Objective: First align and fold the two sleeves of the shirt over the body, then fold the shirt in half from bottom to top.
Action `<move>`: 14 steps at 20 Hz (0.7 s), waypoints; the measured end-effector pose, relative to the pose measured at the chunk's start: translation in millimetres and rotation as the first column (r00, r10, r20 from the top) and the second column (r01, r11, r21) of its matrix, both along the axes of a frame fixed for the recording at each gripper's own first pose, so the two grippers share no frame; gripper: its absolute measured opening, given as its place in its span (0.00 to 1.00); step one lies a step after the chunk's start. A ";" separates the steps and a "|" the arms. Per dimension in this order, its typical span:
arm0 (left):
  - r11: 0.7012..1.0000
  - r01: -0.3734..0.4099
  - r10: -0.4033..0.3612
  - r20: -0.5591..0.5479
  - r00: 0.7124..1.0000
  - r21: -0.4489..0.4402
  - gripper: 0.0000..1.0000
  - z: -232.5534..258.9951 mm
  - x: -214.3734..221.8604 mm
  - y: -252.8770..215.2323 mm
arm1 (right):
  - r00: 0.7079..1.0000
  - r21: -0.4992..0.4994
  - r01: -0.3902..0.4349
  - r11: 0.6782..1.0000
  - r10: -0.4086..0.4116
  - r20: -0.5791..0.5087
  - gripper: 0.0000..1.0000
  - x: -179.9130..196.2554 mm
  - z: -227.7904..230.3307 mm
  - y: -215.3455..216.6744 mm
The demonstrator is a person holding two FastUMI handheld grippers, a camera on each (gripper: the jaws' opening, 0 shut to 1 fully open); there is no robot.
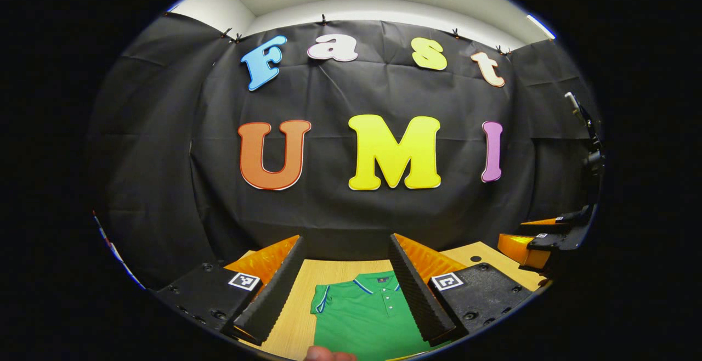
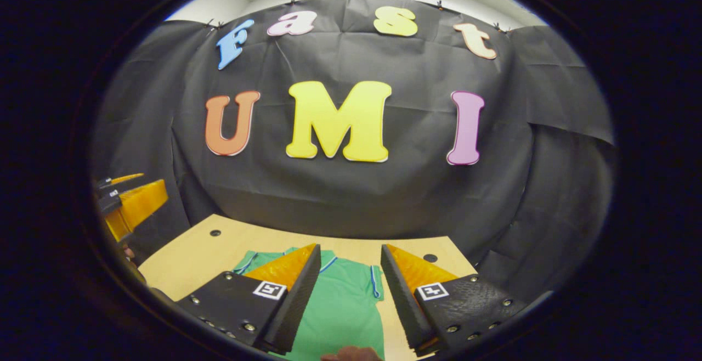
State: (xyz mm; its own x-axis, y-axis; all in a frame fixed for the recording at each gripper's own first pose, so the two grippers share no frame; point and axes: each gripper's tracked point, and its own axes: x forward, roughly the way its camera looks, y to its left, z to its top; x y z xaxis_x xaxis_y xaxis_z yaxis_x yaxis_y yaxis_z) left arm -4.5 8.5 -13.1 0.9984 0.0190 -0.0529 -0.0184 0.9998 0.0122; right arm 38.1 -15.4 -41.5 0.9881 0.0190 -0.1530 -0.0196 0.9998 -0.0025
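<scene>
Tabletop (image 2: 186, 257) carries shirt (image 1: 362, 317) flat, collar away; left gripper (image 1: 345, 289) and right gripper (image 2: 348, 295) spread, hovering above it.

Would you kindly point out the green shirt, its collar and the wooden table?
green shirt (image 1: 364, 317), left gripper view, on its chest.
collar (image 1: 378, 281), left gripper view, on its blue-edged fold.
wooden table (image 2: 192, 257), right gripper view, on bare top.
</scene>
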 end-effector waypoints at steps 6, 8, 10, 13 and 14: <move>0.999 -0.047 0.048 -0.021 0.999 0.026 0.98 -6.6 -0.2 8.5 | 0.992 0.030 -0.013 0.999 0.016 -0.127 0.71 82.1 -54.3 -28.0; 0.997 -0.071 0.072 -0.056 0.996 0.007 0.97 -16.1 1.0 11.0 | 0.982 0.036 -0.020 0.999 0.026 -0.190 0.72 115.5 -85.6 -34.2; 0.995 -0.099 0.098 -0.083 0.992 -0.015 0.98 -22.4 2.2 13.0 | 0.969 0.042 -0.010 0.999 0.020 -0.245 0.72 147.1 -117.6 -38.8; 0.990 -0.142 0.140 -0.106 0.985 -0.010 0.97 -31.9 4.2 18.1 | 0.955 0.033 0.004 0.999 0.006 -0.298 0.72 190.3 -161.4 -46.0; 0.988 -0.154 0.153 -0.119 0.981 0.001 0.98 -37.6 4.6 20.4 | 0.951 0.019 0.004 1.000 0.002 -0.310 0.72 203.4 -173.0 -47.9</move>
State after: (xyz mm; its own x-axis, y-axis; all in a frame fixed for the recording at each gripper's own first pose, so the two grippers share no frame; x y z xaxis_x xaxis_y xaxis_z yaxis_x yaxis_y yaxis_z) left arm 0.2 28.9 -50.7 0.9703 0.1706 -0.1714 -0.1705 0.9852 0.0152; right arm 241.5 -63.3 -214.5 0.8921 0.0238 -0.4511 -0.0154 0.9996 0.0224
